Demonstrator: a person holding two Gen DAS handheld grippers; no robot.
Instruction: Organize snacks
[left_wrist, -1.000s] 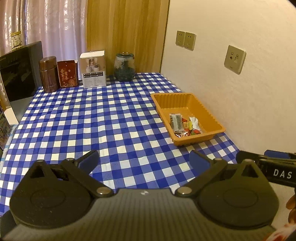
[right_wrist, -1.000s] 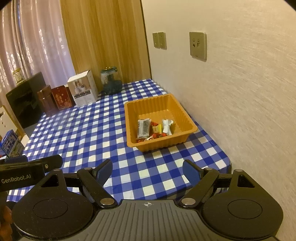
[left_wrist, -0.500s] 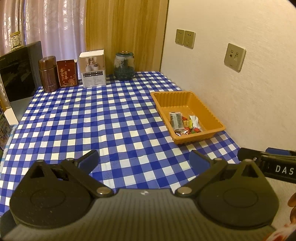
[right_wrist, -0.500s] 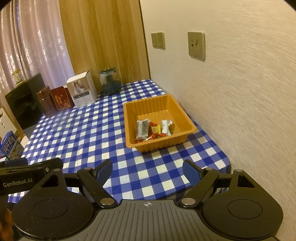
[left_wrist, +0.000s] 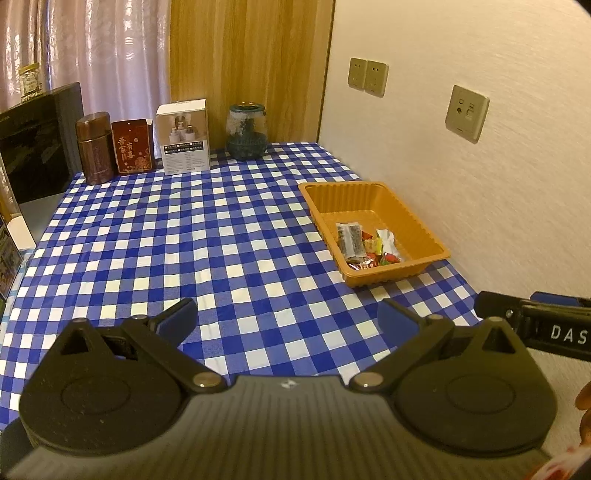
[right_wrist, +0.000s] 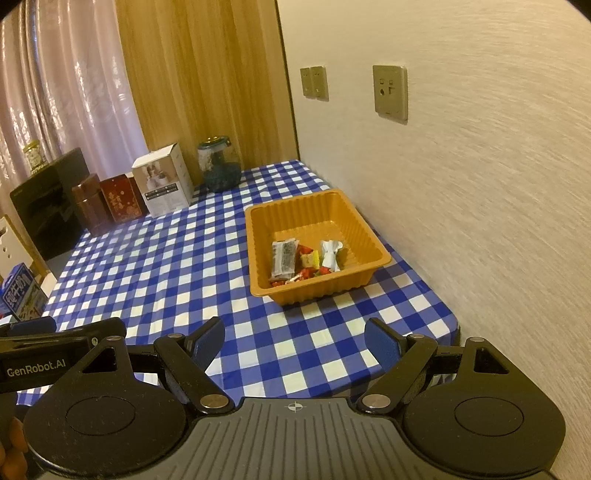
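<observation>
Both grippers are held back over the near edge of the desk (left_wrist: 155, 236), which is covered by a blue-and-white checked cloth. The left gripper (left_wrist: 288, 317) is seen with jaws wide apart and nothing between them; the right gripper (right_wrist: 293, 341) is likewise spread wide and empty.

The wrapped snacks (right_wrist: 304, 258) are found gathered in the near part of a shallow orange ribbed plastic tray (right_wrist: 314, 291); no loose snack is seen on the cloth. Among them a dark grey rectangular packet (right_wrist: 283, 256) lies with its long axis running roughly away from the grippers.

The tray lies ahead of the right gripper, almost centred in its view, and well off to the right in the left view (left_wrist: 373, 280). The right hand is judged nearer.

The tray stands near the cream textured wall (right_wrist: 480, 221) on the right and near the desk's front right corner, so little room is left on that side. Open cloth is available to the left. A white carton (left_wrist: 186, 136), a glass jar (left_wrist: 246, 131) and brown tins stand well apart at the far edge.
</observation>
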